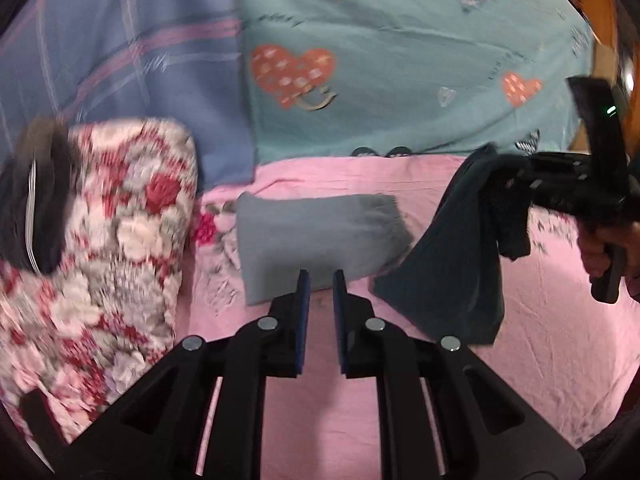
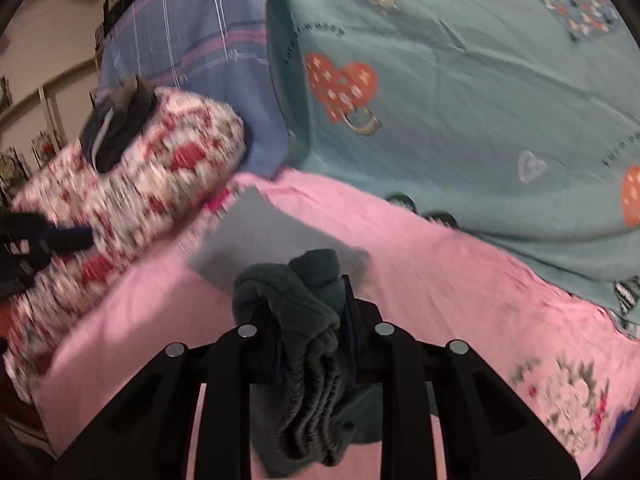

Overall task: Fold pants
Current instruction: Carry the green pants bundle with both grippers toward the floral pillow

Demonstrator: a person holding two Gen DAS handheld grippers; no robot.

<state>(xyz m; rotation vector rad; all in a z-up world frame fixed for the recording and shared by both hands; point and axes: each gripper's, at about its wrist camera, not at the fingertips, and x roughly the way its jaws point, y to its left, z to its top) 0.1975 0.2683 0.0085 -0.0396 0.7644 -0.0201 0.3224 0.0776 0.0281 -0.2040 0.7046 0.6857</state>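
Note:
The dark teal pants (image 1: 448, 264) hang bunched from my right gripper (image 1: 516, 184), lifted over the pink bed sheet (image 1: 540, 340). In the right wrist view the right gripper (image 2: 308, 292) is shut on the gathered waistband of the pants (image 2: 304, 320), and the cloth hides its fingertips. My left gripper (image 1: 321, 280) holds nothing; its jaws stand almost together with only a narrow slit between them. It hovers left of the pants, and the left gripper (image 2: 60, 236) shows at the left edge, over the floral quilt.
A folded grey cloth (image 1: 320, 236) lies on the sheet ahead. A rolled floral quilt (image 1: 120, 220) with a dark garment (image 1: 36, 196) on top sits to the left. Behind lie a teal heart-print blanket (image 1: 400, 60) and a blue striped sheet (image 1: 120, 60). A hand (image 1: 604, 240) holds the right gripper's handle.

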